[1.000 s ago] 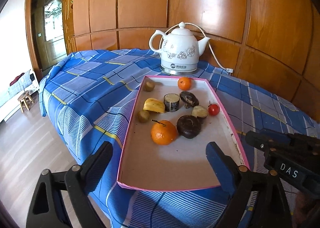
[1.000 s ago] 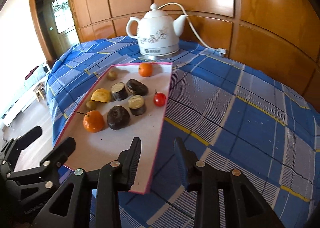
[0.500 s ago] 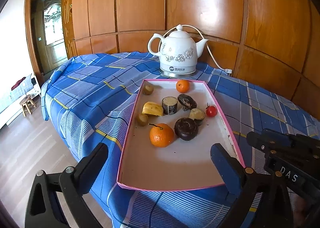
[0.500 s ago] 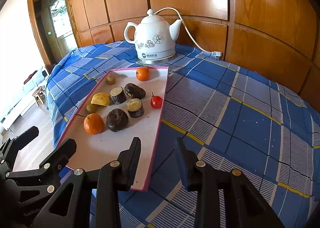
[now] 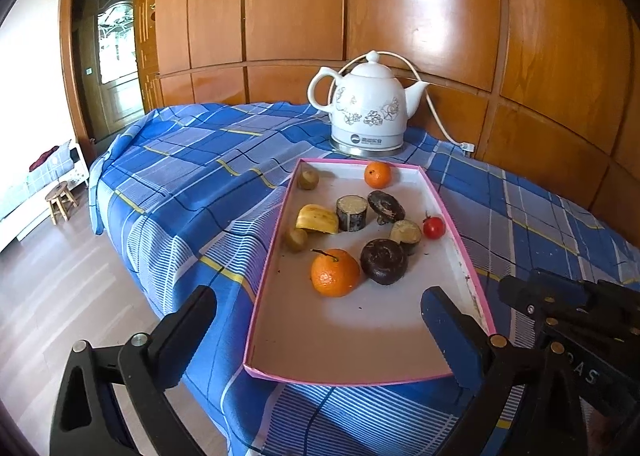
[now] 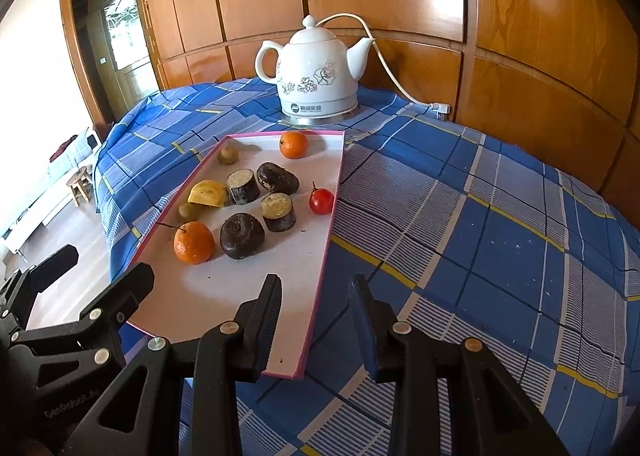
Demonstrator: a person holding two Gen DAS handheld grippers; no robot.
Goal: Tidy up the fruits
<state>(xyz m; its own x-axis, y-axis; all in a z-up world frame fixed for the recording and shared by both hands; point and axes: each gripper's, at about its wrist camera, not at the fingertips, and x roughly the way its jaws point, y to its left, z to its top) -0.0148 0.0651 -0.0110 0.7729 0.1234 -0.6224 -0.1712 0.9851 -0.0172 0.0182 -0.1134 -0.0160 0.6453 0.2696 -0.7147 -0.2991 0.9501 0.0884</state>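
A pink-rimmed white tray (image 5: 460, 256) (image 6: 320, 276) lies on the blue checked cloth. In it are a large orange (image 5: 335, 274) (image 6: 193, 243), a small orange (image 5: 377, 174) (image 6: 293, 144), a red tomato (image 5: 434, 227) (image 6: 321, 201), a yellow piece (image 5: 317, 219) (image 6: 207, 193), several dark round and cut fruits (image 5: 384, 261) (image 6: 242, 236) and small green fruits (image 5: 309, 179). My left gripper (image 5: 318, 330) is open and empty, short of the tray's near edge. My right gripper (image 6: 315, 320) is open and empty at the tray's near right corner.
A white floral kettle (image 5: 368, 112) (image 6: 316, 76) stands on its base behind the tray, its cord running to the wood-panelled wall. The table edge drops off at the left to a wooden floor, with a small stool (image 5: 60, 200) and a doorway beyond.
Both grippers have pulled back and risen slightly, so the tray and kettle look a little farther off. The fruits have not moved. Both grippers stay open.
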